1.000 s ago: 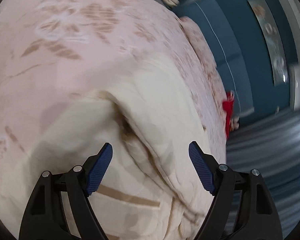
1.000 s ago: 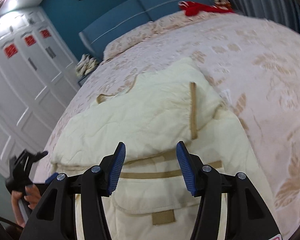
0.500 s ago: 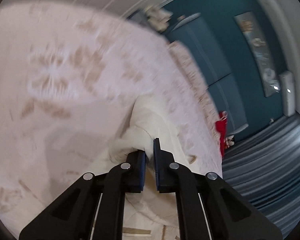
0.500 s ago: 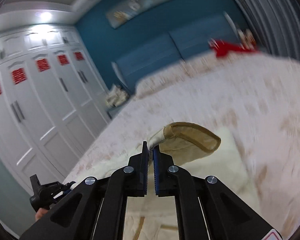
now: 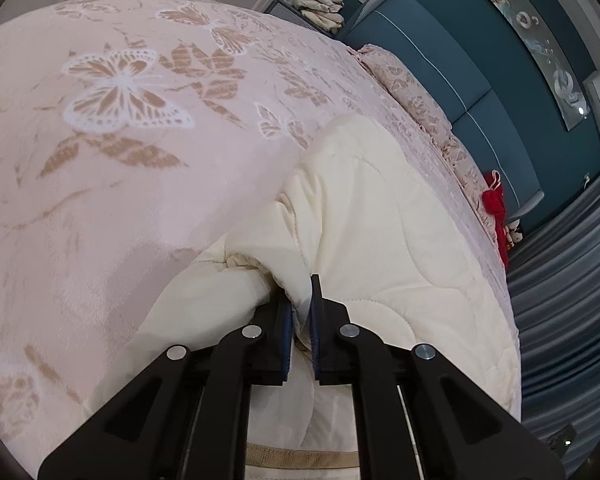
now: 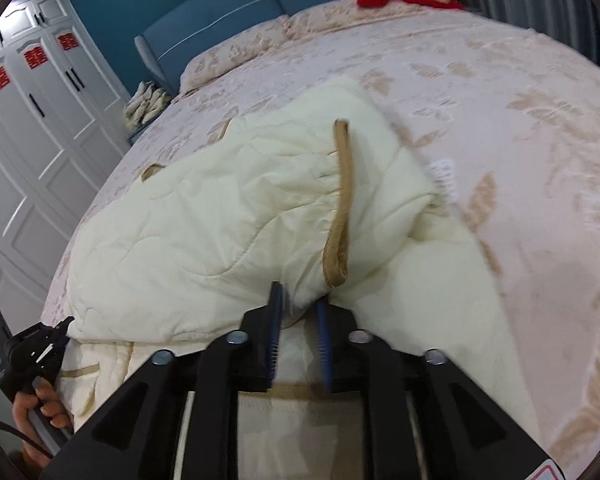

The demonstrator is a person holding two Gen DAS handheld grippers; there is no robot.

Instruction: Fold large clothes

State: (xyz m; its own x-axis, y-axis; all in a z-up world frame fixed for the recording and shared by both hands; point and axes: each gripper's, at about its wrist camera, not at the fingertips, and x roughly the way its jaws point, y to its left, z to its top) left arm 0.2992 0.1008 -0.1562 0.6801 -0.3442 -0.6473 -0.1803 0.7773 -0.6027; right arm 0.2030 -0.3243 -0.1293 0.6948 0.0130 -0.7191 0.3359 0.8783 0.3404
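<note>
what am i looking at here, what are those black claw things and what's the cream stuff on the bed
The black claws are two hand-held grippers; a person works one in each hand, and each carries a camera looking along its fingers. One picture is from the left gripper, the other from the right gripper. The left one is shut on a fold of the cream quilted garment, which lies partly folded on the pink bedspread. The right one's jaws are opening, with cream fabric between them, beside a tan trim strip. At lower left of the right view, the person's hand holds the left gripper.
</note>
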